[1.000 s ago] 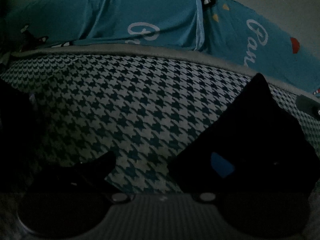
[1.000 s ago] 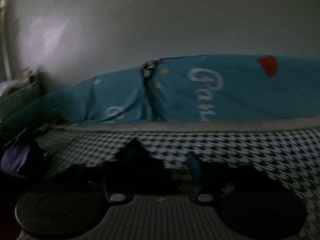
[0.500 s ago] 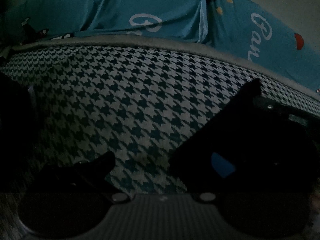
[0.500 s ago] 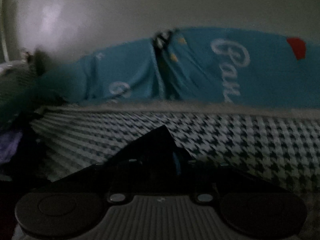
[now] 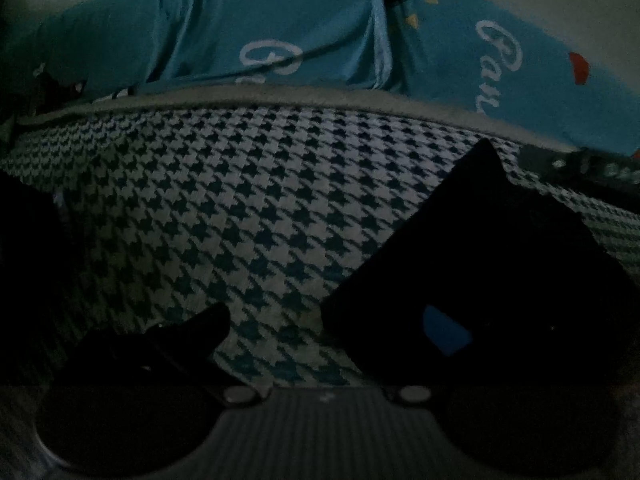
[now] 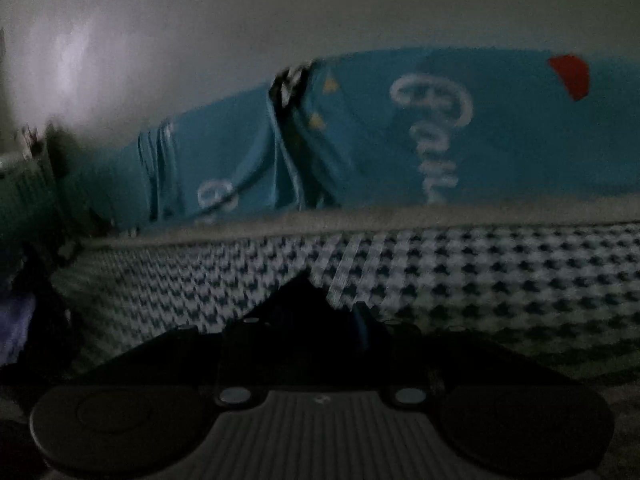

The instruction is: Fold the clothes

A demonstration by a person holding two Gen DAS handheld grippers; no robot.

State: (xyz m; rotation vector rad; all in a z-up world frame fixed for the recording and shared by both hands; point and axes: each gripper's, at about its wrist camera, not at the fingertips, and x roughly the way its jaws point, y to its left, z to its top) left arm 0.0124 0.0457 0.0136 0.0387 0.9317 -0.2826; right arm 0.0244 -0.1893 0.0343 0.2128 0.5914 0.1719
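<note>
No fold shows yet: the houndstooth cloth (image 5: 240,208) lies spread flat before teal bedding (image 5: 280,32). The left gripper (image 5: 320,264) hangs over it, spread and empty. The right gripper (image 6: 332,296), jaws narrow and just opening, meets a cloth ridge; whether it pinches is unclear.

The right gripper (image 6: 340,308) is too dark to show its grip. Motion blurs the checked cloth (image 6: 480,264), and the blue cover's (image 5: 280,32) lettering runs off the edge.
</note>
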